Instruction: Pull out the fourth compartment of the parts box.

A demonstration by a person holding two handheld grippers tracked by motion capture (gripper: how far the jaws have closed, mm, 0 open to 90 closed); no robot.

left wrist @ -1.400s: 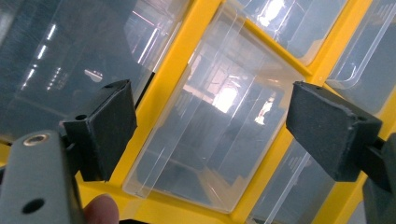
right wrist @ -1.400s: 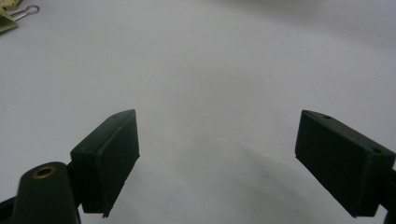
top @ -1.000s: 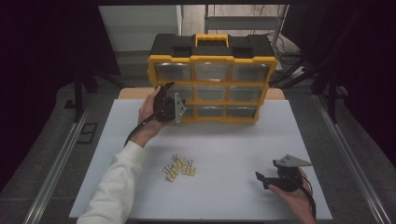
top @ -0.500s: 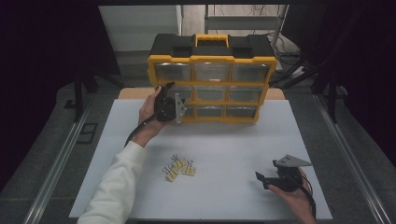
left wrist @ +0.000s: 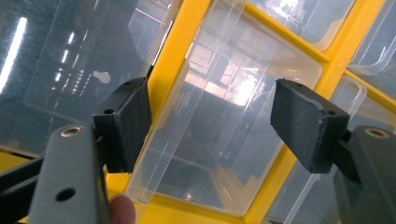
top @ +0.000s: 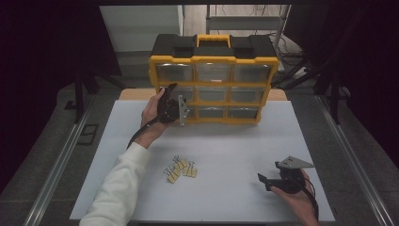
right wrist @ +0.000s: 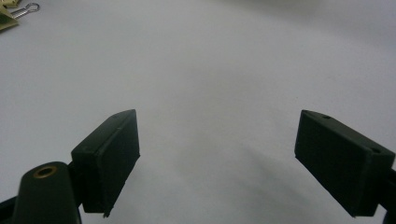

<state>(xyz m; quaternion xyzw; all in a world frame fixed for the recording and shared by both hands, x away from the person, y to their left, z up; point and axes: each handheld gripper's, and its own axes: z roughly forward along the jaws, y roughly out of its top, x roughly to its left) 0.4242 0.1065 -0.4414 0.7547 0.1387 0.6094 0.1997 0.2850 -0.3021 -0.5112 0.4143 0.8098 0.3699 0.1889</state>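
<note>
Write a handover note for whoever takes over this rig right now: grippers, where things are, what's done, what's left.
Left gripper: jaws have just been closing around a clear plastic drawer in the left column of the yellow-and-black drawer cabinet; pads not yet pressing.
Right gripper: open, nothing between its jaws, low over the white table.
Yellow binder clips: lying in a cluster on the table.
Done: drawer reached.
Left: probably grip the drawer, pull it out, put the clips in.

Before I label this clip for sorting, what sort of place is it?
Probably a lab or workshop recording bench: a white table in a dark room, a yellow drawer organizer, yellow binder clips, and cables behind.
</note>
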